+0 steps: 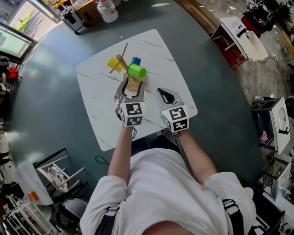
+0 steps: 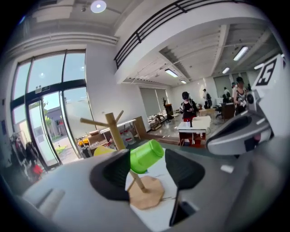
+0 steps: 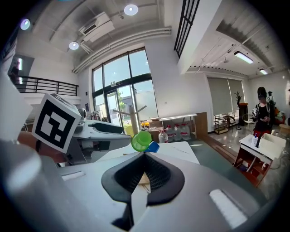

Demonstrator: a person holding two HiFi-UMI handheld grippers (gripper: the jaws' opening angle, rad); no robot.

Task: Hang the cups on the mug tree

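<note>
the left gripper has its jaws wide apart and nothing is pressed between the pads. in the left gripper view the gap frames a green cup, which sits on a low slanted peg of the wooden mug tree. the tree's flat wooden base lies just below the cup. from the head view the left jaws stand either side of that base, and the green cup is just past their tips, clear of both.

the right gripper has its jaws together with nothing between them. it hovers just beside the left gripper, on its right, over the near edge of the desk, and points towards the same tree.

a yellow cup hangs on the tree's left side and a blue cup shows just behind the green one. which peg carries the blue cup cannot be made out. the tree stands near the middle of the white marble-patterned desk. the desk itself stands on a dark grey-green floor. a clear plastic bottle stands on that floor well beyond the desk.
</note>
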